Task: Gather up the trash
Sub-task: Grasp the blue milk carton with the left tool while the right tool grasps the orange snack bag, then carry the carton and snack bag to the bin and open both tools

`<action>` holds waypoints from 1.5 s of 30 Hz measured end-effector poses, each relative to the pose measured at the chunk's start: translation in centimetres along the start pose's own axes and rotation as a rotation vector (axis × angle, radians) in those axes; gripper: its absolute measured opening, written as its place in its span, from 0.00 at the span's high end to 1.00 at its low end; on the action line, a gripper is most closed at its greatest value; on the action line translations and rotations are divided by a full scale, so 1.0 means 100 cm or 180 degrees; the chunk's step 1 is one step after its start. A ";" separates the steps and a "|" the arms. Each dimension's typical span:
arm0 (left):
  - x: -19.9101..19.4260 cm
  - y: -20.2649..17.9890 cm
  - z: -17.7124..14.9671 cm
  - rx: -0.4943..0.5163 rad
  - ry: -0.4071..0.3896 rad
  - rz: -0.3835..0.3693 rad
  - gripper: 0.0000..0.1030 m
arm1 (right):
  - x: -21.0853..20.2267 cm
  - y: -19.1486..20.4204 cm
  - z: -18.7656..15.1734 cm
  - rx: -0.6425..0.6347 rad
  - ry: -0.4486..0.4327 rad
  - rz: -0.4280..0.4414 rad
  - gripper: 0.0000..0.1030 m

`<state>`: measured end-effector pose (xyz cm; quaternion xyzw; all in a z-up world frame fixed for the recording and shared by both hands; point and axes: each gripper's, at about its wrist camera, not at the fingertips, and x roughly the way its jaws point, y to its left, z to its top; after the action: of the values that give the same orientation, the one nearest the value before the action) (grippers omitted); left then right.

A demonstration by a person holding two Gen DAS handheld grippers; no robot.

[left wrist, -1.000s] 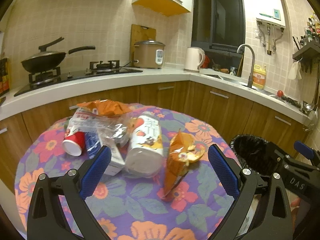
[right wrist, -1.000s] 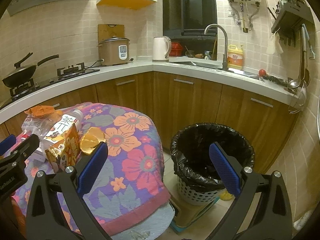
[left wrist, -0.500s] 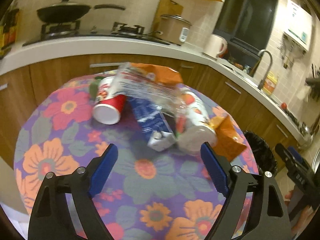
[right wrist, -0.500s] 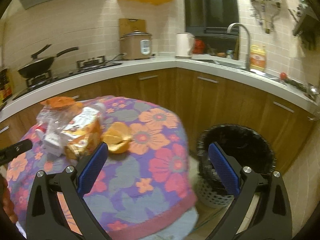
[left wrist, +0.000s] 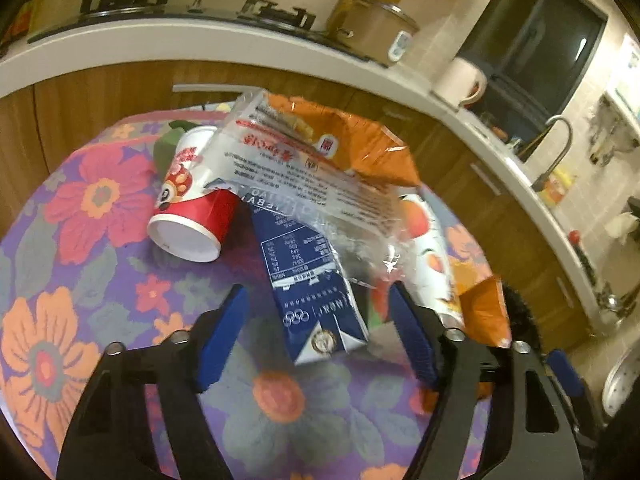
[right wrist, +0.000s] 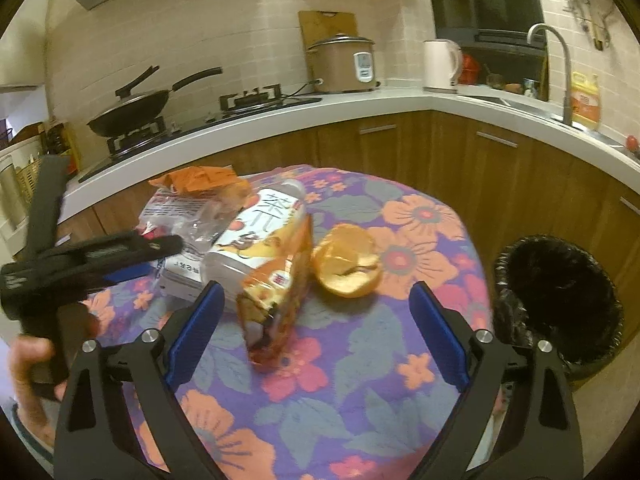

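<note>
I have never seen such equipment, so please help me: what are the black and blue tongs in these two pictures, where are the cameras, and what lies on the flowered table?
There is no robot. A person holds hand tongs in each hand, each carrying a camera looking along its fingers. The left tongs have just been closing around the dark blue milk carton, not yet gripping. The right tongs stand open before the orange snack bag. Also on the flowered tablecloth: a red and white paper cup and an orange peel. A black-lined bin stands beside.
</note>
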<state>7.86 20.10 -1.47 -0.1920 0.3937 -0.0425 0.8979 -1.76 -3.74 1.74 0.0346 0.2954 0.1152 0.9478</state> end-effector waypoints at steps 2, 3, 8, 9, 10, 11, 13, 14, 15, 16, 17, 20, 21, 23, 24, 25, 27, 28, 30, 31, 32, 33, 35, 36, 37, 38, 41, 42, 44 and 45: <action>0.008 0.001 0.001 -0.0040 0.0038 0.0023 0.40 | 0.008 0.001 0.004 0.0031 0.0072 0.0058 0.18; 0.011 0.001 0.001 -0.0048 0.0041 0.0024 0.42 | 0.011 0.002 0.005 0.0049 0.0102 0.0075 0.18; 0.018 0.004 -0.001 -0.0079 0.0083 -0.0009 0.59 | 0.024 0.006 0.007 0.0063 0.0197 0.0098 0.19; 0.018 0.005 -0.003 -0.0083 0.0082 -0.0014 0.60 | 0.026 0.007 0.007 0.0047 0.0209 0.0092 0.19; 0.017 0.007 -0.002 -0.0092 0.0076 -0.0024 0.60 | 0.029 0.010 0.007 0.0027 0.0220 0.0083 0.22; 0.015 0.007 -0.004 -0.0087 0.0061 -0.0023 0.60 | 0.031 0.012 0.008 0.0008 0.0244 0.0088 0.25; 0.011 0.007 -0.009 -0.0066 0.0036 -0.0012 0.64 | 0.037 0.015 0.008 -0.0013 0.0301 0.0107 0.34; 0.008 0.008 -0.011 -0.0060 0.0036 -0.0026 0.64 | 0.040 0.016 0.008 -0.0024 0.0337 0.0105 0.40; 0.005 0.011 -0.015 -0.0053 0.0036 -0.0032 0.65 | 0.043 0.017 0.008 -0.0020 0.0383 0.0105 0.44; 0.001 0.011 -0.018 -0.0038 0.0033 -0.0029 0.66 | 0.045 0.016 0.007 -0.0006 0.0414 0.0118 0.53; -0.005 0.012 -0.022 -0.0013 0.0024 -0.0032 0.66 | 0.047 0.015 0.006 0.0016 0.0458 0.0155 0.67; -0.023 0.012 -0.034 0.0075 0.0005 -0.0030 0.66 | 0.044 0.009 0.003 0.0070 0.0454 0.0173 0.77; -0.029 0.012 -0.039 0.0109 -0.0001 -0.0026 0.66 | 0.040 0.007 0.002 0.0073 0.0427 0.0170 0.77; -0.042 0.012 -0.049 0.0150 -0.0009 -0.0040 0.66 | 0.032 0.006 0.001 0.0055 0.0360 0.0143 0.78; -0.047 0.011 -0.052 0.0161 -0.0016 -0.0056 0.66 | 0.026 0.005 0.001 0.0045 0.0322 0.0140 0.79; -0.053 0.010 -0.057 0.0174 -0.0026 -0.0072 0.66 | 0.023 0.005 0.001 0.0030 0.0302 0.0137 0.79; -0.060 0.004 -0.063 0.0185 -0.0054 -0.0101 0.66 | 0.015 0.004 0.000 0.0012 0.0262 0.0124 0.79; -0.065 0.003 -0.066 0.0189 -0.0087 -0.0130 0.66 | 0.010 0.002 0.000 0.0015 0.0244 0.0130 0.79; -0.072 -0.007 -0.070 0.0228 -0.0154 -0.0174 0.66 | 0.001 -0.002 0.000 0.0023 0.0194 0.0124 0.79; -0.075 -0.012 -0.070 0.0262 -0.0185 -0.0206 0.66 | -0.004 -0.005 0.000 0.0017 0.0154 0.0099 0.79; -0.079 -0.016 -0.072 0.0296 -0.0212 -0.0236 0.66 | -0.009 -0.008 0.000 0.0009 0.0122 0.0078 0.79; -0.083 -0.021 -0.075 0.0337 -0.0248 -0.0272 0.66 | -0.015 -0.012 0.001 0.0007 0.0079 0.0050 0.79; -0.087 -0.036 -0.073 0.0415 -0.0298 -0.0333 0.66 | -0.025 -0.021 0.003 0.0026 -0.0001 -0.0006 0.79; -0.088 -0.042 -0.074 0.0445 -0.0312 -0.0366 0.66 | -0.031 -0.026 0.005 0.0037 -0.0044 -0.0040 0.79; -0.088 -0.050 -0.073 0.0483 -0.0327 -0.0407 0.66 | -0.036 -0.031 0.007 0.0046 -0.0082 -0.0079 0.79; -0.089 -0.060 -0.071 0.0547 -0.0349 -0.0451 0.66 | -0.041 -0.038 0.009 0.0057 -0.0122 -0.0123 0.79; -0.085 -0.091 -0.066 0.0735 -0.0408 -0.0574 0.66 | -0.052 -0.057 0.013 0.0106 -0.0211 -0.0246 0.79; -0.084 -0.102 -0.066 0.0786 -0.0419 -0.0607 0.66 | -0.056 -0.067 0.015 0.0138 -0.0243 -0.0291 0.79; -0.076 -0.128 -0.065 0.0918 -0.0415 -0.0683 0.66 | -0.060 -0.084 0.017 0.0181 -0.0287 -0.0390 0.79; -0.071 -0.140 -0.065 0.0964 -0.0403 -0.0724 0.66 | -0.063 -0.094 0.017 0.0210 -0.0302 -0.0450 0.79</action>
<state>-0.71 6.80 4.72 -0.1003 0.3013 -0.1902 0.9290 -3.95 -14.39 5.33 0.0503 0.2555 0.0364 0.9648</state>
